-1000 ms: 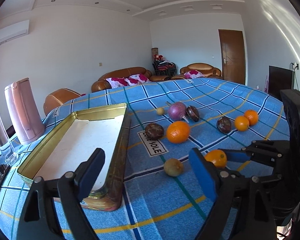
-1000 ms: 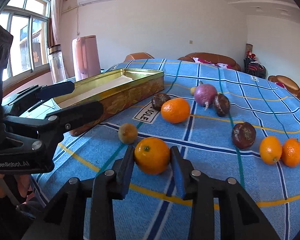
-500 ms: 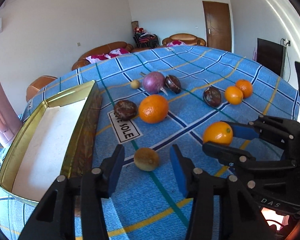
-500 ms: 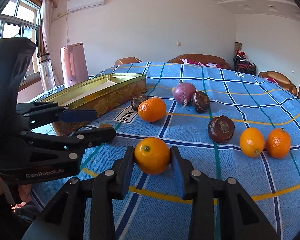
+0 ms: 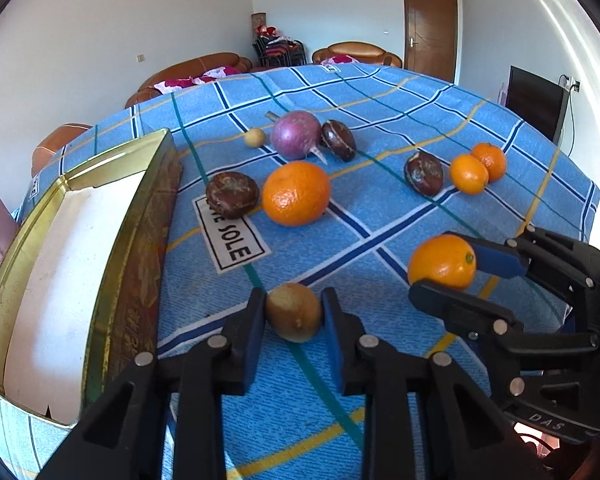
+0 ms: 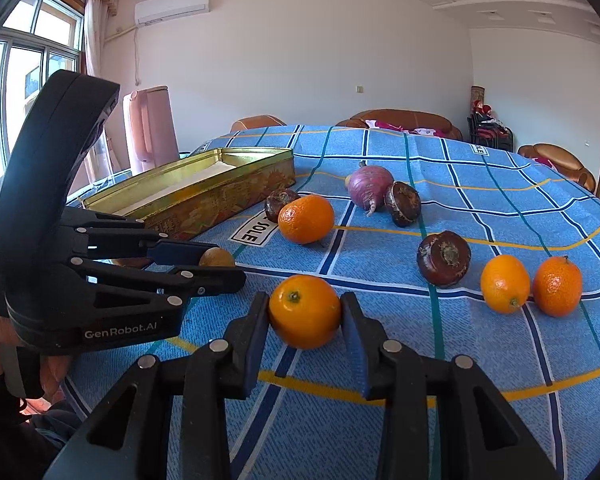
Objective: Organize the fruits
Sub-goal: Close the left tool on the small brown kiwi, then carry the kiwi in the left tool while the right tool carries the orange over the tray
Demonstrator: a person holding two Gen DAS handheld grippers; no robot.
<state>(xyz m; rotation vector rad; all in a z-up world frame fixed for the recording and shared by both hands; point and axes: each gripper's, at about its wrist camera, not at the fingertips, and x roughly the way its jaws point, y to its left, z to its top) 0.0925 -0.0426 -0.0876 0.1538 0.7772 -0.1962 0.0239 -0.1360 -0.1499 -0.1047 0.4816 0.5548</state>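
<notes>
The left wrist view rides low over the table [image 5: 440,112], angled down along its own gripper [image 5: 294,312], facing the door [image 5: 430,32] at 12 o'clock, tin [image 5: 140,240] at 9. The right wrist view sits flatter, just as near, facing the sofa [image 6: 404,120]. Both share the tin [image 6: 220,200], the scattered fruit and each other's gripper.
</notes>
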